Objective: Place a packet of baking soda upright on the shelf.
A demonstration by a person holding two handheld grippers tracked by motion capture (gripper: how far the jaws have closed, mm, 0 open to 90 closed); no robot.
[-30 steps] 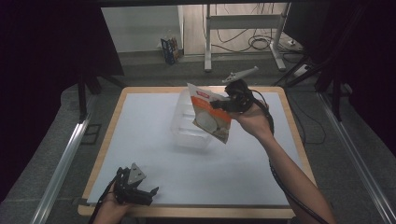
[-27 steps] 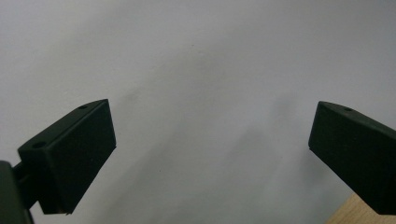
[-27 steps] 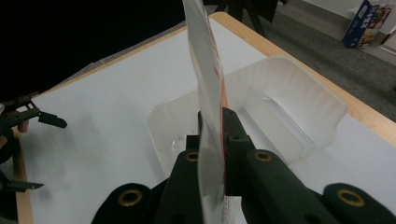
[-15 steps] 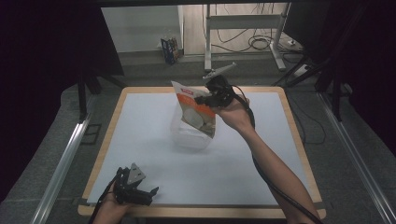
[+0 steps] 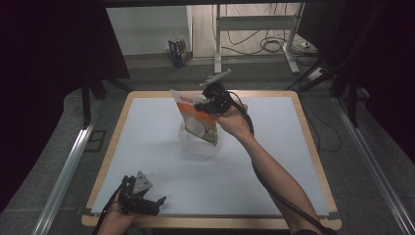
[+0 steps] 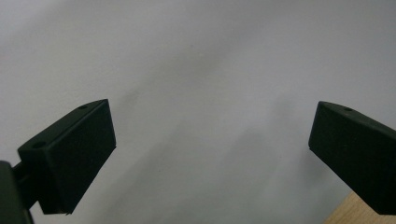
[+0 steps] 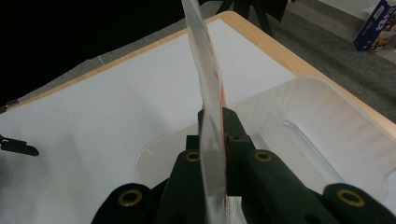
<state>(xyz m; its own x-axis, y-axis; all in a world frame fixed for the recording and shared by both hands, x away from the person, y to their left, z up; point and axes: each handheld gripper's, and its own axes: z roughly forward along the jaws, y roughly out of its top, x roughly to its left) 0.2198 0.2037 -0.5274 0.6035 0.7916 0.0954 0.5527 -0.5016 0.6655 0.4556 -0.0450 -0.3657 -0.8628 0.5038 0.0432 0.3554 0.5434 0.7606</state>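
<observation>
One shift since a second ago: snack pouch (image 5: 198,120) carried leftward across the high view and a little lower, from the far right-hand side of the clear plastic tub (image 5: 188,143) to a spot directly over it. Still clamped in the right gripper (image 5: 205,105), jaws squeezed tight on the pouch's upper edge, as the right gripper view confirms with the film pinched flat between the two black pads. Nothing different at the near left corner of the white table mat (image 5: 293,147): left gripper (image 6: 212,140) parked there, jaws spread wide, nothing between them but bare mat.

Judging from that shift, well into the carry-and-drop step: pouch lined up above the tub's opening, not yet inside, lower corner apparently just over or at the rim. Probably a short lowering and a release left to do.

On orientation: held steeply tilted rather than flat. Long axis slanting in the high view from the sealed top edge at upper left down to the bottom corner at lower right, printed orange-and-white face turned toward the camera, lower end aimed into the tub. Seen edge-on from the right gripper view, a thin upright sheet running straight away from the jaws, with the tub's open interior below and to the right.
</observation>
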